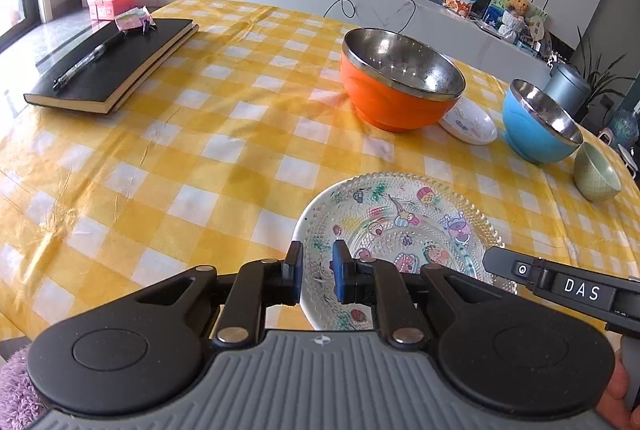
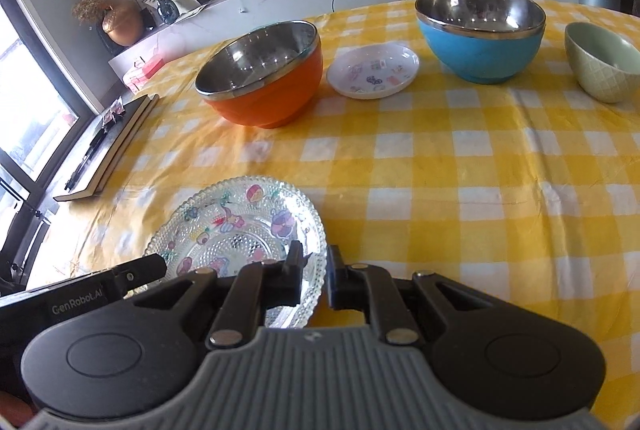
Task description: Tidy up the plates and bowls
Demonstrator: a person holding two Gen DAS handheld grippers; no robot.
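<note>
Fingers of both grippers, left [image 1: 317,270] and right [image 2: 314,272], clamp opposite rims of the glass plate [image 1: 400,230] on the bench [image 1: 200,150]; its near edge hides behind them.

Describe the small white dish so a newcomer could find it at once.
On the yellow checked tablecloth, look between the orange bowl and the blue bowl. The small white dish there is the only shallow, opaque white piece, with tiny printed pictures.
</note>
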